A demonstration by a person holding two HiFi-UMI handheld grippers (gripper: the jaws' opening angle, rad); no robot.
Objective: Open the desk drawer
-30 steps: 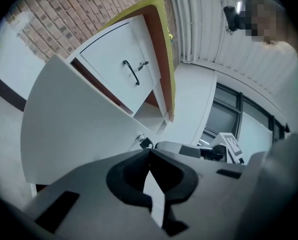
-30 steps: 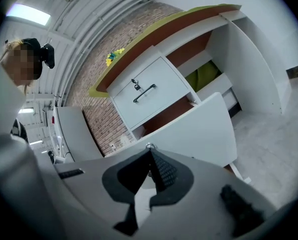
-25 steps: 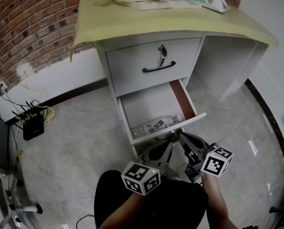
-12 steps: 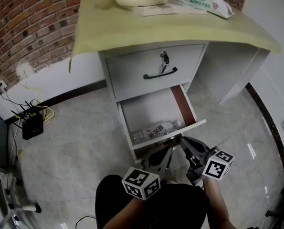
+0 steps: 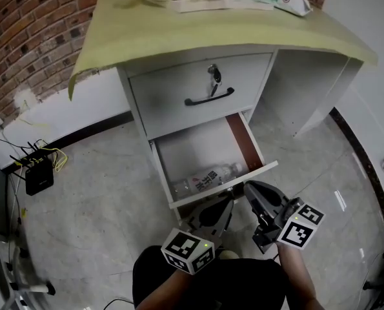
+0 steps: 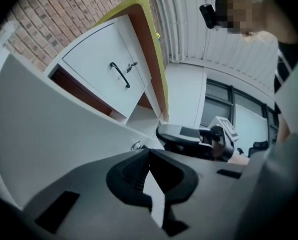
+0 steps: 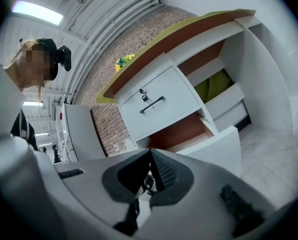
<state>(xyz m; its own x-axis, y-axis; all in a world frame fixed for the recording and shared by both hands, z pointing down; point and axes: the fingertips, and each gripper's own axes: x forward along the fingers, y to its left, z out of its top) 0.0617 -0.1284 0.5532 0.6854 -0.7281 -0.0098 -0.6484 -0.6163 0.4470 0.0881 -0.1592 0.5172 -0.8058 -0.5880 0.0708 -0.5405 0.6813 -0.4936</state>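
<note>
1. The left gripper [image 5: 225,199] is held low in front of the person's torso. The left marker cube [image 5: 188,252] is nearest the body, and the grey jaws reach forward, roughly level.
2. In the left gripper view its jaws are closed. The dark pads [image 6: 131,171] meet at the tips with nothing between them.
3. The right gripper [image 5: 248,187] is just beside the left and angled inward, so the two sets of tips sit close together. The right marker cube [image 5: 300,223] is out to the side.
4. Its jaws are closed too, the ribbed pads [image 7: 164,171] together.
5. The left forearm [image 5: 169,294] and right forearm [image 5: 297,276] rise from the bottom edge of the head view, one behind each cube.
</note>
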